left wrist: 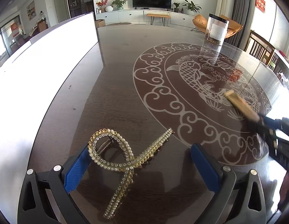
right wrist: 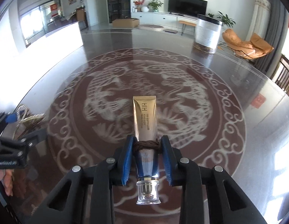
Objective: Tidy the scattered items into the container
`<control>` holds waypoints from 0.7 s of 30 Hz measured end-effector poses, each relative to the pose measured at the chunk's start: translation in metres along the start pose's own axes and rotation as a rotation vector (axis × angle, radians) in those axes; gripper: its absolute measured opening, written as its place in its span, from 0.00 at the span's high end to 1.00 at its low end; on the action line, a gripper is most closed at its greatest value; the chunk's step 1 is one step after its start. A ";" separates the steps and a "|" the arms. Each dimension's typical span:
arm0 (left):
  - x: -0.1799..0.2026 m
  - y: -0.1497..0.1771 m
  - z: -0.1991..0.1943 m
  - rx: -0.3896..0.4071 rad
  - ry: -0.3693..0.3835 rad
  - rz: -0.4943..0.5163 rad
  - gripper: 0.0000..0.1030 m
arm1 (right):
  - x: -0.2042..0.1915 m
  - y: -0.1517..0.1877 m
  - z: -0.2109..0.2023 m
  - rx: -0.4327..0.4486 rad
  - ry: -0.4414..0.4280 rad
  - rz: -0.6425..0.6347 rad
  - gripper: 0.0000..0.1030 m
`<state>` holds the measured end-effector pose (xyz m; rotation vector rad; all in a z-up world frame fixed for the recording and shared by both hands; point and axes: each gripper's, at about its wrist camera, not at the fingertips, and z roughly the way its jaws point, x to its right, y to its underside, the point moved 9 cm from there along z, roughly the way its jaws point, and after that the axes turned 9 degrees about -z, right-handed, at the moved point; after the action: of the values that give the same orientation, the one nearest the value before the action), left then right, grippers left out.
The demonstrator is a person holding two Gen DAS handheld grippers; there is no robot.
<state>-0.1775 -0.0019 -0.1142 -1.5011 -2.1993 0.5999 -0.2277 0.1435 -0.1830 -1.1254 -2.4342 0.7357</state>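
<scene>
A gold hair clip [left wrist: 118, 158] set with pearls and rhinestones lies on the dark table [left wrist: 116, 74]. My left gripper [left wrist: 140, 149] stands open around it, the clip's loop by the left blue pad [left wrist: 79, 166]. My right gripper [right wrist: 147, 138] is shut on a gold cosmetic tube [right wrist: 145, 115] with a clear cap; a brown twisted hair tie [right wrist: 146, 145] circles the tube between the pads. In the left wrist view the tube [left wrist: 241, 106] shows blurred at the right, held above the table. A large white box [left wrist: 51, 56] stands at the table's left.
A clear jar with a black lid [left wrist: 217, 29] stands at the table's far right. Wooden chairs [left wrist: 260, 46] line the right edge. The table's centre bears a pale fish and cloud pattern [right wrist: 144, 85]. A person's hand [right wrist: 6, 183] shows at the left edge.
</scene>
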 end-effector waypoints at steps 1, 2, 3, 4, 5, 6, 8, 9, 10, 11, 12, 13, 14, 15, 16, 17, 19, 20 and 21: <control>0.000 0.000 0.000 0.001 0.003 -0.002 0.00 | -0.015 0.006 -0.006 0.009 -0.023 -0.020 0.70; 0.000 0.000 0.000 0.002 0.005 -0.004 0.00 | -0.025 0.010 -0.011 0.016 -0.032 -0.039 0.70; 0.000 0.000 0.000 0.003 0.006 -0.006 0.00 | -0.032 0.015 -0.014 0.023 -0.034 -0.053 0.70; 0.000 0.000 0.000 0.003 0.006 -0.007 0.00 | -0.038 0.019 -0.017 0.032 -0.035 -0.057 0.70; 0.000 0.000 0.000 0.003 0.006 -0.007 0.00 | -0.039 0.022 -0.020 0.041 -0.035 -0.048 0.70; 0.000 0.000 0.000 0.003 0.005 -0.007 0.00 | -0.039 0.024 -0.021 0.044 -0.035 -0.036 0.68; 0.001 0.000 0.000 0.002 0.003 -0.005 0.00 | -0.037 0.023 -0.019 0.044 -0.038 -0.023 0.67; 0.001 0.000 0.000 0.001 0.000 -0.002 0.00 | -0.037 0.023 -0.019 0.043 -0.041 -0.019 0.65; 0.001 0.000 0.000 0.000 -0.004 0.001 0.00 | -0.038 0.022 -0.018 0.043 -0.041 -0.019 0.62; 0.001 0.000 0.000 0.000 -0.003 0.000 0.00 | -0.037 0.022 -0.019 0.043 -0.044 -0.022 0.60; 0.001 0.000 0.000 0.000 -0.003 -0.001 0.00 | -0.038 0.020 -0.019 0.042 -0.049 -0.026 0.56; 0.001 0.001 0.000 0.000 -0.004 0.000 0.00 | -0.039 0.020 -0.019 0.040 -0.048 -0.031 0.54; 0.001 0.001 0.000 0.001 -0.005 0.000 0.00 | -0.040 0.020 -0.018 0.038 -0.042 -0.035 0.53; 0.001 0.001 0.000 0.001 -0.005 0.000 0.00 | -0.041 0.019 -0.018 0.036 -0.036 -0.037 0.53; 0.001 0.001 0.000 0.001 -0.005 0.000 0.00 | -0.041 0.019 -0.018 0.036 -0.032 -0.039 0.52; 0.001 0.001 0.000 0.001 -0.005 0.000 0.00 | -0.039 0.019 -0.017 0.036 -0.032 -0.040 0.52; 0.001 0.001 0.000 0.001 -0.006 0.000 0.00 | -0.039 0.018 -0.017 0.036 -0.036 -0.039 0.52; 0.001 0.001 0.000 0.001 -0.006 0.001 0.00 | -0.039 0.019 -0.016 0.036 -0.037 -0.041 0.51; 0.001 0.001 0.000 0.001 -0.006 0.001 0.00 | -0.040 0.019 -0.016 0.035 -0.036 -0.044 0.50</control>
<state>-0.1773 -0.0006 -0.1146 -1.5015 -2.2026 0.6060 -0.1832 0.1273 -0.1853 -1.0503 -2.4580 0.7888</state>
